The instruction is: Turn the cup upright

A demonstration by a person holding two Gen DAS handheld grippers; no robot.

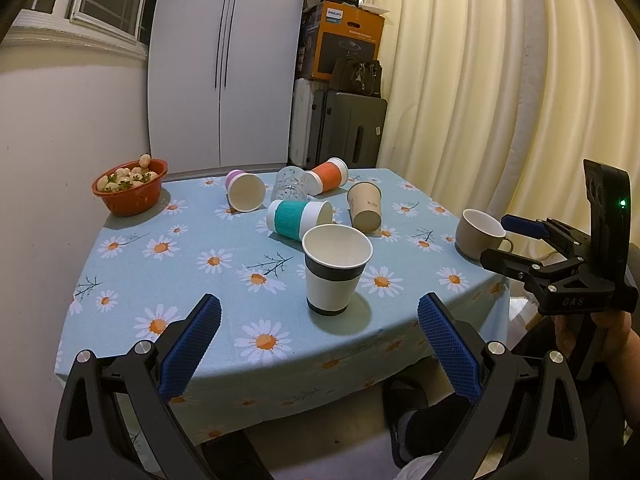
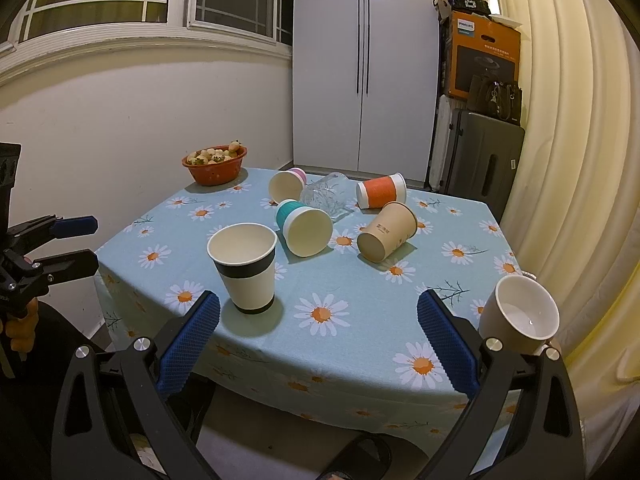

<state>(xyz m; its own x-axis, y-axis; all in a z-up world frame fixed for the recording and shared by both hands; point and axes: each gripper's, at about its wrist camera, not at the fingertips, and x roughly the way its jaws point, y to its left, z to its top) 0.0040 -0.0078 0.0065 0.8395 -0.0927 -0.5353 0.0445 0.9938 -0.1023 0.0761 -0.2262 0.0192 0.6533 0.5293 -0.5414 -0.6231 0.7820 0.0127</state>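
A: Where did both tools stand?

B: The left gripper point(image 1: 319, 320) and the right gripper point(image 2: 319, 318) were each spread wide with nothing between the jaws, held back off the near edge of the table point(image 1: 132, 280).

A: And the cups?

B: A black-banded cup point(image 1: 337, 268) stood upright just ahead of the left jaws. A beige mug point(image 2: 520, 314) sat upright beside the right gripper's outer finger. Well beyond both jaws lay the tipped ones: a teal-sleeved cup point(image 2: 305, 227), a brown paper cup point(image 2: 387, 231), an orange-sleeved cup point(image 2: 382, 191), a pink cup point(image 2: 287, 185) and a glass point(image 2: 326, 196).

A: So which step?

B: Between cups, I judged. The next move called for reaching forward past the upright cup, closing across a tipped cup's wall, likely the teal one, then rotating it onto its base.
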